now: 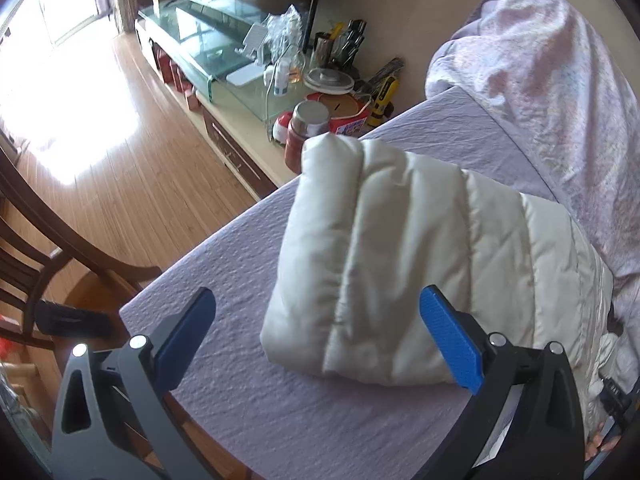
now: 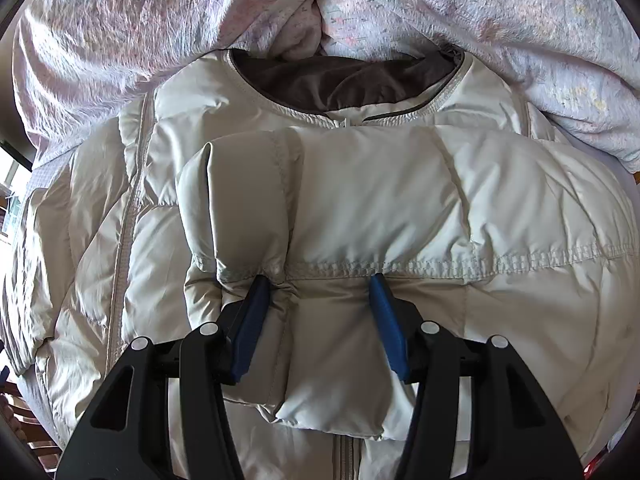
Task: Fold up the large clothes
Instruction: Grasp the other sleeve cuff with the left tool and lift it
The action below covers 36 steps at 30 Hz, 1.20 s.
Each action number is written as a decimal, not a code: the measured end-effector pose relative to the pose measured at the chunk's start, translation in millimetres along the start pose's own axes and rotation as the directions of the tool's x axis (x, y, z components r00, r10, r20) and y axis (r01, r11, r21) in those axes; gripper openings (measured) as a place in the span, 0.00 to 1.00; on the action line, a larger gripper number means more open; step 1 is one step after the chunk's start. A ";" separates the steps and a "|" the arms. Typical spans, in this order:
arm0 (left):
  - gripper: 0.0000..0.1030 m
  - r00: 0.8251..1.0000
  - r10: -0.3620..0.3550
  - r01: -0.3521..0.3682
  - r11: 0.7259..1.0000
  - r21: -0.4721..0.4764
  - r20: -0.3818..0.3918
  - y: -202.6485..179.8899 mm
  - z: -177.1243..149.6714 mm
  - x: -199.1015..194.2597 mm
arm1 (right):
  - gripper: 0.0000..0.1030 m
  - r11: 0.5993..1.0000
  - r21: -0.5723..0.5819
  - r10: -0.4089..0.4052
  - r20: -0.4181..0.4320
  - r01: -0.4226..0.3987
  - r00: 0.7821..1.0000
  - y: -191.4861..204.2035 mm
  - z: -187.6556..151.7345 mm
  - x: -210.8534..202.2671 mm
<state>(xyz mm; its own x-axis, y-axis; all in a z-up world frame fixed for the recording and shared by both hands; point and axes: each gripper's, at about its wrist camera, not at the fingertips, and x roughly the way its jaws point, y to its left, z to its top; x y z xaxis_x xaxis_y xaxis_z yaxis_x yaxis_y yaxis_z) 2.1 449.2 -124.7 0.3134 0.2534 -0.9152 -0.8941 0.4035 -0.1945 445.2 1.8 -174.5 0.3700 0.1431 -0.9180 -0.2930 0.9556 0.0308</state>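
A cream quilted puffer jacket (image 2: 360, 208) lies face up on a lilac sheet, its dark-lined collar (image 2: 344, 80) far from me. One sleeve is folded across the chest. My right gripper (image 2: 320, 286) has its blue fingers either side of a fold of that sleeve near its stitched seam, partly closed on the fabric. In the left wrist view one sleeve (image 1: 400, 248) lies stretched out on the sheet (image 1: 280, 412). My left gripper (image 1: 316, 300) is open and empty just above the sleeve's near end, its right finger over the fabric.
A bunched pink-lilac duvet (image 2: 160, 28) lies beyond the collar and shows in the left view (image 1: 540, 60). Past the bed edge stand a TV cabinet with jars and clutter (image 1: 320, 92), a wooden floor (image 1: 100, 128) and a dark chair (image 1: 36, 264).
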 end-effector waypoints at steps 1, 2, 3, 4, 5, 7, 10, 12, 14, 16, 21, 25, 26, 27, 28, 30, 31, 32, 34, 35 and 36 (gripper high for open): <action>0.98 1.000 -0.006 0.006 1.000 -0.011 -0.010 1.7 0.5 3.1 | 0.53 1.000 0.000 0.000 -0.001 0.000 1.000 -0.6 0.0 -0.5; 0.97 1.000 -0.016 0.016 1.000 -0.019 -0.019 3.2 0.7 5.4 | 0.53 1.000 0.000 0.001 -0.001 -0.001 1.000 -1.4 0.4 -1.1; 0.93 0.999 -0.025 0.024 0.999 -0.028 -0.029 5.1 0.5 7.8 | 0.53 1.000 0.000 0.000 -0.001 0.000 1.000 -1.3 -0.2 -1.2; 0.90 0.999 -0.030 0.028 0.999 -0.034 -0.040 6.3 -0.2 10.1 | 0.53 1.000 0.000 0.000 -0.001 0.000 1.000 -1.4 -0.2 -1.2; 0.90 0.999 -0.027 0.026 0.999 -0.031 -0.031 5.8 -0.2 10.1 | 0.53 1.000 0.000 0.001 -0.001 -0.001 1.000 -1.4 0.0 -1.2; 0.88 0.999 -0.017 0.016 1.000 -0.022 -0.031 3.1 -0.9 10.0 | 0.53 1.000 -0.002 0.002 -0.002 -0.002 1.000 -1.5 0.1 -1.1; 0.77 1.000 -0.013 0.012 1.000 -0.015 -0.023 -1.3 -0.7 9.2 | 0.53 1.000 -0.001 0.002 -0.001 -0.002 1.000 -1.1 0.4 -0.8; 0.68 1.000 -0.022 0.022 1.000 -0.015 -0.021 -4.8 0.5 9.1 | 0.53 1.000 -0.002 0.002 0.000 -0.002 1.000 -1.1 -0.2 -1.0; 0.60 0.999 -0.029 0.029 0.999 -0.016 -0.023 -8.2 1.0 9.3 | 0.53 1.000 -0.001 0.003 0.000 -0.003 1.000 -1.0 -0.3 -1.0; 0.57 1.000 -0.020 0.020 1.000 -0.013 -0.021 -10.0 0.8 9.5 | 0.53 1.000 -0.001 0.004 0.000 -0.004 1.000 -1.5 0.1 -1.5; 0.37 1.000 -0.018 0.018 0.999 -0.030 -0.016 -14.7 0.5 9.7 | 0.53 1.000 -0.001 0.005 -0.001 -0.005 1.000 -2.1 1.0 -2.7; 0.17 0.999 -0.036 0.036 0.999 -0.028 -0.004 -21.8 -0.8 5.6 | 0.53 1.000 0.006 0.006 0.004 -0.006 1.000 -1.3 1.7 -2.6; 0.16 0.999 -0.033 0.033 0.999 -0.021 -0.001 -25.4 -0.9 3.3 | 0.53 1.000 0.007 0.007 0.005 -0.007 1.000 -1.2 1.6 -3.1; 0.14 1.000 -0.027 0.027 0.999 -0.018 0.000 -27.7 -0.3 2.0 | 0.53 1.000 0.008 0.009 0.005 -0.009 1.000 -1.4 1.6 -3.5; 0.13 1.000 -0.025 0.025 1.000 -0.018 0.000 -30.3 0.5 -0.3 | 0.53 1.000 0.012 0.013 0.005 -0.013 1.000 -2.2 1.7 -4.2; 0.11 0.999 -0.032 0.032 0.999 -0.019 0.010 -35.6 3.0 -7.8 | 0.53 1.000 0.013 0.019 0.005 -0.019 1.000 -3.2 1.8 -5.0; 0.11 0.999 -0.041 0.041 0.999 -0.016 0.019 -38.4 4.6 -12.4 | 0.53 1.000 0.013 0.024 0.008 -0.024 1.000 -4.0 1.7 -6.6; 0.10 0.998 -0.056 0.056 0.998 -0.007 0.033 -43.4 6.4 -19.5 | 0.53 0.999 0.013 0.030 0.012 -0.030 0.999 -5.3 1.4 -8.3; 0.10 0.994 -0.087 0.086 0.996 0.019 0.059 -54.4 8.9 -32.7 | 0.57 0.999 0.016 0.042 0.025 -0.042 0.999 -9.1 -0.8 -13.1; 0.10 0.991 -0.114 0.111 0.993 0.041 0.076 -64.4 10.4 -43.2 | 0.58 0.999 0.020 0.045 0.035 -0.046 0.998 -12.0 -3.2 -17.0; 0.10 0.988 -0.130 0.126 0.990 0.056 0.086 -71.6 11.2 -49.6 | 0.61 0.998 0.024 0.050 0.048 -0.051 0.998 -15.1 -6.1 -21.3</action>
<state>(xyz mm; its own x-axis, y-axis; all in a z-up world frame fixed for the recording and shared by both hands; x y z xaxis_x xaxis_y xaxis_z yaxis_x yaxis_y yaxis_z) 54.1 417.6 -61.4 0.4535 0.2732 -0.8483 -0.8283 0.4806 -0.2880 436.4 -17.3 -157.8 0.3971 0.2026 -0.8951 -0.2903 0.9530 0.0870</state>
